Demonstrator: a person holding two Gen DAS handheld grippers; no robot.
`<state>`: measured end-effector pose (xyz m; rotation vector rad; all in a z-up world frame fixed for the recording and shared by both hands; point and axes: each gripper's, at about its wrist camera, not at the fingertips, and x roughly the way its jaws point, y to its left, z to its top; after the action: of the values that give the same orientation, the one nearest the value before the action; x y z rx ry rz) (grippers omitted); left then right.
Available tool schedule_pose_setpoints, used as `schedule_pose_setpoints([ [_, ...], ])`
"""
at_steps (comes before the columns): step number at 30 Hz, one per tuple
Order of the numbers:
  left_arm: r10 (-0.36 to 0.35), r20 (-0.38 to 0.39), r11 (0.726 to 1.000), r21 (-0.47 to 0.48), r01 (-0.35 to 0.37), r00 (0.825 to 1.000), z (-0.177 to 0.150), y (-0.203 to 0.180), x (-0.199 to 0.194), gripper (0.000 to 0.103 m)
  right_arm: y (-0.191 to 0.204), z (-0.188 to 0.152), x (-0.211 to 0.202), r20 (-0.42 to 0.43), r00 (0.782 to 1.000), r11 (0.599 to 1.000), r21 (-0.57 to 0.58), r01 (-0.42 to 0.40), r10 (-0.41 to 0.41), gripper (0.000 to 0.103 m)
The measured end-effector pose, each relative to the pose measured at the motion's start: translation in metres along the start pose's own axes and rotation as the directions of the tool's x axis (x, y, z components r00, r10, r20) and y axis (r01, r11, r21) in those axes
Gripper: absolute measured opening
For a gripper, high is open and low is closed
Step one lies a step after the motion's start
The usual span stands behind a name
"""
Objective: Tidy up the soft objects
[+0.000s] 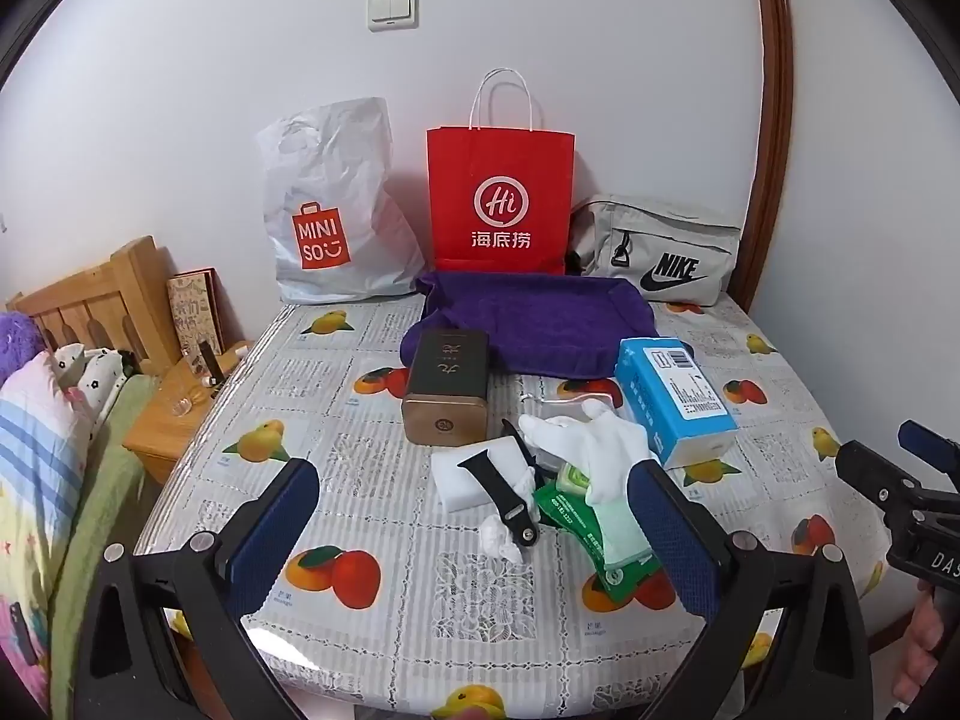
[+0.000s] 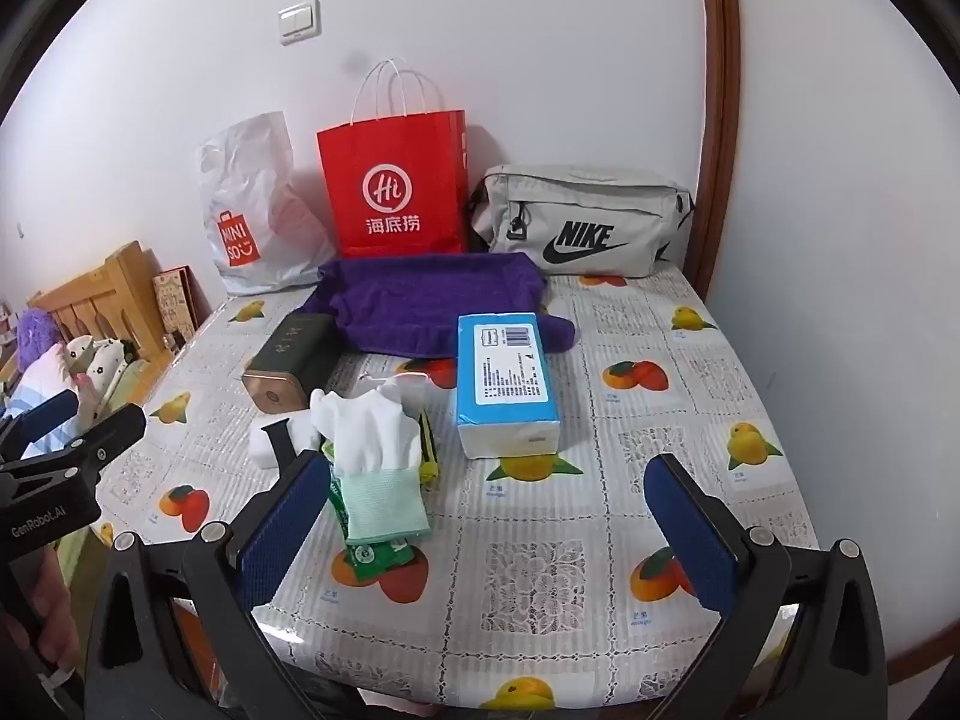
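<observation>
A table (image 1: pixel 372 612) covered in a glossy fruit-print cloth holds a small heap of things near its middle. On top lies a white fabric glove with a pale green cuff (image 1: pixel 606 462), fingers pointing away toward the wall; it rests on a green plastic wipes packet (image 1: pixel 579 519). Just left of it a black rubber watch strap (image 1: pixel 501 492) lies across a white foam block (image 1: pixel 462 477), with a crumpled white scrap (image 1: pixel 501 537) touching the strap's near end. Beyond the heap a dark green tin with a bronze end cap (image 1: pixel 447 381) lies on its side, and to its right sits a blue-and-white tissue pack (image 1: pixel 675 399). Behind both spreads a folded purple towel (image 1: pixel 534 318).

Against the white wall stand a white plastic Miniso bag (image 1: pixel 333 210), a red paper Haidilao bag with white cord handles (image 1: pixel 501 198) and a grey Nike pouch (image 1: pixel 660 255).

The left gripper (image 1: pixel 477 531) hovers over the near part of the table with its blue-padded jaws spread wide and nothing between them; the glove and strap lie just ahead of it. The right gripper (image 2: pixel 486 525) is likewise wide apart and holds nothing, with the glove's cuff just beside its left finger (image 2: pixel 285 531) and the tissue pack ahead. Each gripper shows at the edge of the other's view.
</observation>
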<state>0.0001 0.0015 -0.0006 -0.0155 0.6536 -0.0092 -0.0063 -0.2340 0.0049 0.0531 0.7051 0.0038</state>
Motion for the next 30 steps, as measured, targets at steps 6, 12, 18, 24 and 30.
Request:
schedule_pose_setpoints([
  [6,0.012,-0.011,1.000,0.012,-0.012,1.000,0.001,-0.007,-0.004,0.103,0.001,0.002,-0.005,-0.006,1.000,1.000,-0.010,0.005,-0.005,0.103],
  [12,0.002,0.007,1.000,0.001,-0.002,1.000,0.003,-0.003,-0.009,0.103,0.006,0.003,-0.011,0.012,1.000,1.000,-0.006,-0.005,0.005,0.103],
  [18,-0.002,0.014,1.000,0.003,0.002,1.000,0.002,0.001,-0.015,0.103,0.004,0.003,-0.013,0.019,1.000,1.000,-0.008,-0.012,0.012,0.103],
  [24,-0.002,0.015,1.000,0.004,0.002,1.000,0.002,0.003,-0.017,0.103,0.004,0.004,-0.015,0.023,1.000,1.000,-0.007,-0.010,0.011,0.103],
  [30,0.000,0.014,1.000,0.005,0.000,1.000,0.003,0.004,-0.018,0.103,0.002,0.005,-0.016,0.025,1.000,1.000,-0.007,-0.016,0.016,0.103],
])
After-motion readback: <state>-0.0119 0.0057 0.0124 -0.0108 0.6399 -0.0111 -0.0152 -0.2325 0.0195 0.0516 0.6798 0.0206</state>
